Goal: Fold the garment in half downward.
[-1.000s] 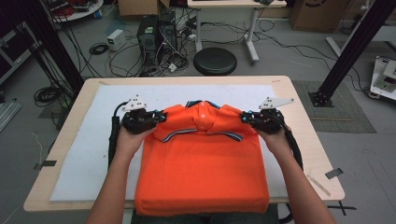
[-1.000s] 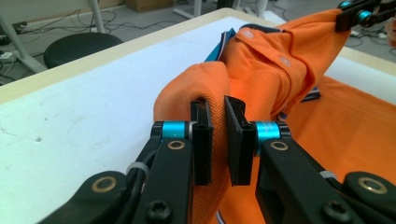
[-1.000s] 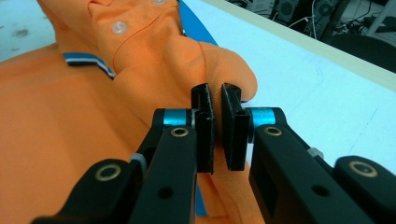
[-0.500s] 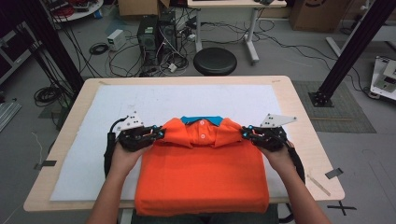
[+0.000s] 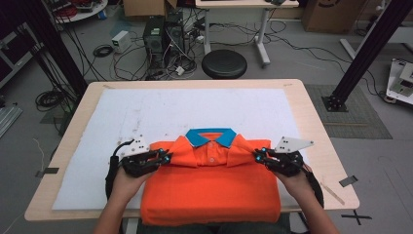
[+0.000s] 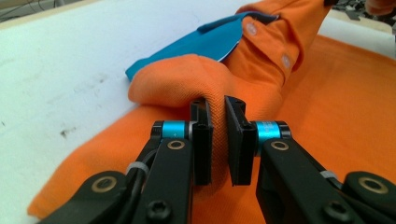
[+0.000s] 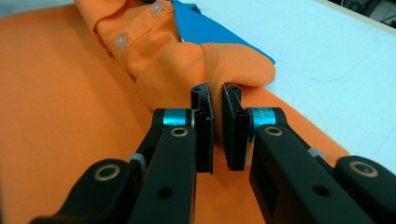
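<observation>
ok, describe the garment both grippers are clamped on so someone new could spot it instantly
On the wooden table lies a white mat, and on the mat's near half sits the orange polo shirt, folded, its lower edge hanging over the table's near side. The left gripper and right gripper pinch its shoulders. Its blue collar and buttoned placket set it apart.

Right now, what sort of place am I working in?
Most likely a robotics or data-collection lab, not a home. A desktop computer sits among loose cables on the grey floor, black metal frame posts flank the table, and a round black stool stands beyond it.
</observation>
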`<state>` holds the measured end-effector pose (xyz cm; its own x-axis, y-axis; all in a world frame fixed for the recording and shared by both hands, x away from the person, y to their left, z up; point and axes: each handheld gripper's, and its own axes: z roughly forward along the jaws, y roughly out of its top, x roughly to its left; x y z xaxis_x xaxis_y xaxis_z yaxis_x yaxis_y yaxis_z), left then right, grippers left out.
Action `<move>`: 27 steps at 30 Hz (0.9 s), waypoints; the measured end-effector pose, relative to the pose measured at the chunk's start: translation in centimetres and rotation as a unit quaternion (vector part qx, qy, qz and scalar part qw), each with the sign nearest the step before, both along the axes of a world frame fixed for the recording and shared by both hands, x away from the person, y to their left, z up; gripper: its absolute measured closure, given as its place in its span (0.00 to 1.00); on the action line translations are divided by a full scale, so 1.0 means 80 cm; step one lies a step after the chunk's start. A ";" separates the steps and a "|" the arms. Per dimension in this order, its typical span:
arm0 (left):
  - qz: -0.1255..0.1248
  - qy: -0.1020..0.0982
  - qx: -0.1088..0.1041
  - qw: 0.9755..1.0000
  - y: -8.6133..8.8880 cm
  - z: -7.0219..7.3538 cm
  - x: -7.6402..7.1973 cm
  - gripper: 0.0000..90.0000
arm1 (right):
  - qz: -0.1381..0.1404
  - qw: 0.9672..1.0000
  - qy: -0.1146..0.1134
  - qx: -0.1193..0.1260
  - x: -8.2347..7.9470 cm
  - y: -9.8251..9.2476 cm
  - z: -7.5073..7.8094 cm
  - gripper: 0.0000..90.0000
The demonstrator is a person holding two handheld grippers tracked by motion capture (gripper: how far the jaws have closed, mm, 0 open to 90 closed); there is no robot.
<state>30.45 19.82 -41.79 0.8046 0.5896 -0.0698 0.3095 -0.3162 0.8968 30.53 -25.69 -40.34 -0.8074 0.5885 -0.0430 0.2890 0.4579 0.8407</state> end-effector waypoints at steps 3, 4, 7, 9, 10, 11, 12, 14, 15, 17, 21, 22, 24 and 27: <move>0.012 0.009 -0.006 1.000 0.001 -0.002 0.001 0.70 | -0.001 1.000 0.012 0.008 -0.004 -0.002 -0.007 0.80; 0.016 0.014 -0.008 1.000 0.002 -0.002 0.002 0.62 | -0.004 1.000 0.017 0.014 -0.004 -0.003 -0.009 0.78; 0.020 0.014 -0.019 1.000 0.003 0.000 0.006 0.47 | -0.014 0.999 0.022 0.030 -0.003 -0.011 -0.007 0.68; 0.021 0.012 -0.021 0.999 0.003 0.000 0.009 0.45 | -0.023 0.999 0.024 0.037 0.000 -0.018 -0.004 0.66; 0.027 0.011 -0.019 0.999 0.003 0.000 0.010 0.43 | -0.034 0.998 0.021 0.040 0.001 -0.021 -0.003 0.65; 0.032 0.012 -0.016 0.999 0.003 -0.001 0.012 0.41 | -0.042 0.998 0.021 0.041 0.003 -0.025 -0.002 0.65; 0.034 0.014 -0.016 0.999 0.004 -0.002 0.015 0.40 | -0.050 0.998 0.023 0.044 0.007 -0.029 -0.001 0.64; 0.046 0.020 -0.009 0.999 0.009 -0.004 0.022 0.38 | -0.064 0.997 0.021 0.044 0.013 -0.034 -0.001 0.62; 0.057 0.021 -0.001 0.998 0.011 -0.005 0.026 0.37 | -0.073 0.996 0.024 0.042 0.017 -0.036 -0.001 0.61; 0.072 0.024 0.008 0.997 0.016 -0.006 0.032 0.34 | -0.087 0.995 0.026 0.036 0.027 -0.040 -0.002 0.59; 0.099 0.028 0.014 0.995 0.027 -0.008 0.046 0.33 | -0.112 0.993 0.040 0.026 0.049 -0.045 -0.005 0.56; 0.103 0.029 0.015 0.994 0.029 -0.008 0.049 0.33 | -0.113 0.993 0.040 0.024 0.053 -0.046 -0.006 0.55; 0.112 0.039 0.019 0.993 0.034 -0.010 0.057 0.32 | -0.127 0.991 0.047 0.015 0.062 -0.047 -0.008 0.53; 0.126 0.050 0.016 0.991 0.039 -0.014 0.068 0.32 | -0.132 0.990 0.057 0.007 0.072 -0.045 -0.013 0.51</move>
<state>35.86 22.95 -42.93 0.6213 0.7742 -0.1203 0.4690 -0.2445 0.8487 36.27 -29.33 -41.39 -0.6248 0.7793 0.0481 0.4897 0.3432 0.8015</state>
